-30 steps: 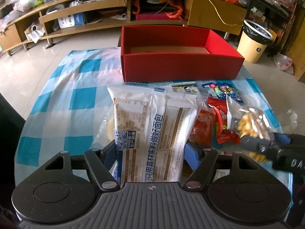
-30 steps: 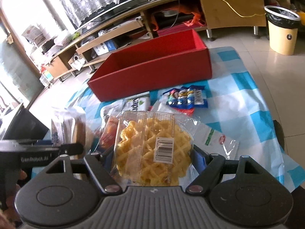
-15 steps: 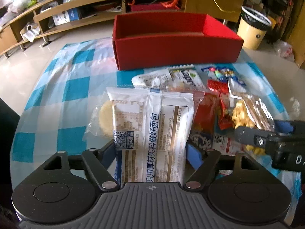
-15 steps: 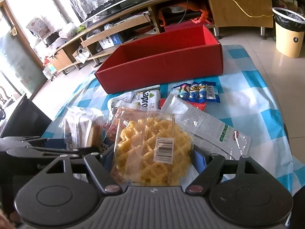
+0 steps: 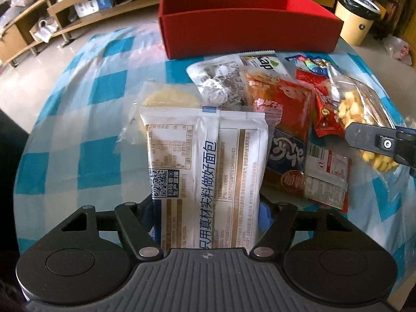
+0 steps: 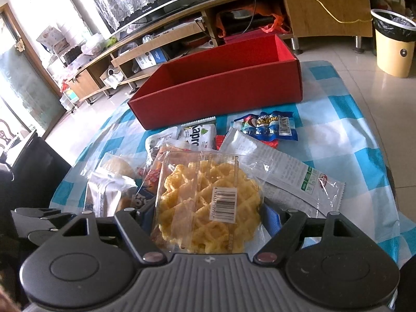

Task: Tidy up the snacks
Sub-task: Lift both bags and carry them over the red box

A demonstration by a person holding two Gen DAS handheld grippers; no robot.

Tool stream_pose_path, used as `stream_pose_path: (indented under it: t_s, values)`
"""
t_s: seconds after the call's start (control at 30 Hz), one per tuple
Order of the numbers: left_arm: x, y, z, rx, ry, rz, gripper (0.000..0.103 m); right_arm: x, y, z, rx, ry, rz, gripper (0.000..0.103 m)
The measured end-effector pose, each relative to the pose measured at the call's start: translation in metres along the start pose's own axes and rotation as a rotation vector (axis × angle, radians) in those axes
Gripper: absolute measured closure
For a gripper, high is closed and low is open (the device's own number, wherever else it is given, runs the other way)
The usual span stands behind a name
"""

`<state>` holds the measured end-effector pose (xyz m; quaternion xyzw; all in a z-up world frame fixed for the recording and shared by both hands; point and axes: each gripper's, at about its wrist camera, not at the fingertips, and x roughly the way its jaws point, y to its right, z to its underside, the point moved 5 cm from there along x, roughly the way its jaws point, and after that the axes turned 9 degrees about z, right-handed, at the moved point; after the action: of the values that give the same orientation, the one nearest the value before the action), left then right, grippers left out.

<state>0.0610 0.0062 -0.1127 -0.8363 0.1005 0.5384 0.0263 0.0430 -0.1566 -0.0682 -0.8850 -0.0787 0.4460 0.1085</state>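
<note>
Two tools loaded: left tool (image 5: 208, 208) clamps bread pack (image 5: 208, 156), right tool (image 6: 208, 213) clamps waffle pack (image 6: 208, 200). Carry each level, forward over box (image 6: 221, 88); release inside.

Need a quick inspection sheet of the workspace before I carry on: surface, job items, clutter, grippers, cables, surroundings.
Surface: table under a blue-checked cloth.
Job's things: red box at the far edge, inside looks empty; loose snack pile in front of it.
Clutter: nothing seen beyond the snacks.
Grippers: left gripper shut on bread pack; right gripper shut on waffle pack.
Cables: yellow cable across the TV cabinet, off the table.
Surroundings: bin on tiled floor, shelving behind.
</note>
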Motion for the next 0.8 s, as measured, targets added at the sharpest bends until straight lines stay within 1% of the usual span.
stream_pose_path:
  t_s: [0.07, 0.23, 0.43, 0.6, 0.8]
  values:
    - [-0.009, -0.002, -0.001, -0.018, 0.012, -0.001, 0.027, -0.003, 0.000, 0.000, 0.002, 0.005, -0.005, 0.029]
    - [-0.029, -0.002, -0.009, -0.044, 0.070, 0.048, 0.027, -0.013, -0.001, -0.005, 0.009, 0.041, -0.018, 0.029]
    - [-0.028, -0.009, -0.030, -0.082, 0.098, 0.113, 0.027, -0.009, -0.006, -0.015, 0.019, 0.045, -0.033, 0.029]
    - [-0.026, -0.010, -0.056, -0.077, 0.130, 0.120, 0.027, -0.004, -0.011, -0.030, 0.013, 0.060, -0.035, 0.029]
    - [-0.024, -0.007, -0.088, -0.069, 0.165, 0.122, 0.027, -0.001, -0.015, -0.059, 0.004, 0.098, -0.044, 0.029]
